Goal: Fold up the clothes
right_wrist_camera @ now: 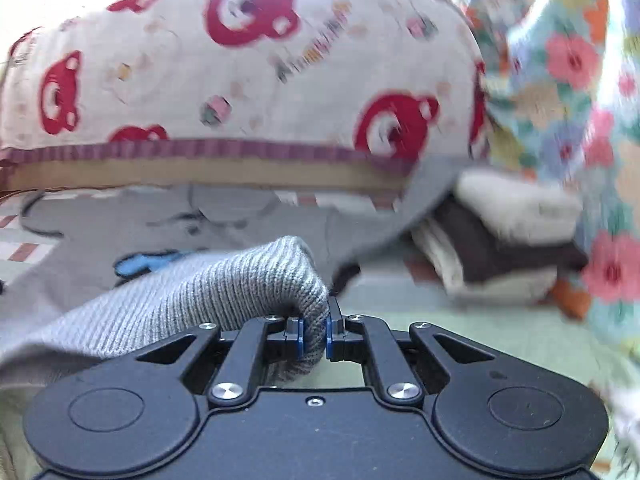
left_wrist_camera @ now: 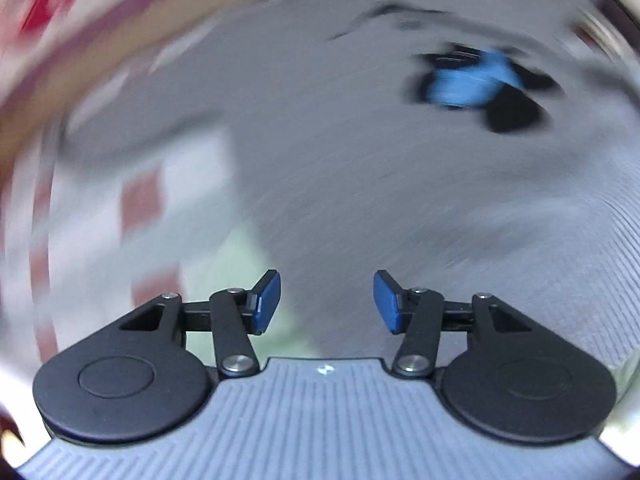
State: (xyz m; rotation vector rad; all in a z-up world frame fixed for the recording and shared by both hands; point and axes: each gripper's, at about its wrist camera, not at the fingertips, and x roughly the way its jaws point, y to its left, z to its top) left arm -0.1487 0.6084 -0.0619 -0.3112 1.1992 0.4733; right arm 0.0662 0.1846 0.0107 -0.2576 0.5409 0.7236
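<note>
A grey knit sweater [left_wrist_camera: 340, 168] with a blue and black patch [left_wrist_camera: 476, 84] lies spread on the bed; the left wrist view is blurred by motion. My left gripper [left_wrist_camera: 327, 300] is open and empty, just above the sweater's near part. My right gripper [right_wrist_camera: 314, 334] is shut on a ribbed edge of the grey sweater [right_wrist_camera: 224, 288] and holds it lifted above the bed, with the knit draping off to the left. The blue patch [right_wrist_camera: 144, 262] shows beyond the lifted fold.
A cream blanket with red bears [right_wrist_camera: 248, 76] lies along the back. A stack of folded cream and brown clothes [right_wrist_camera: 500, 240] sits at the right. A flowered cloth [right_wrist_camera: 568, 92] hangs at the far right. The pale green sheet [right_wrist_camera: 460, 320] shows beneath.
</note>
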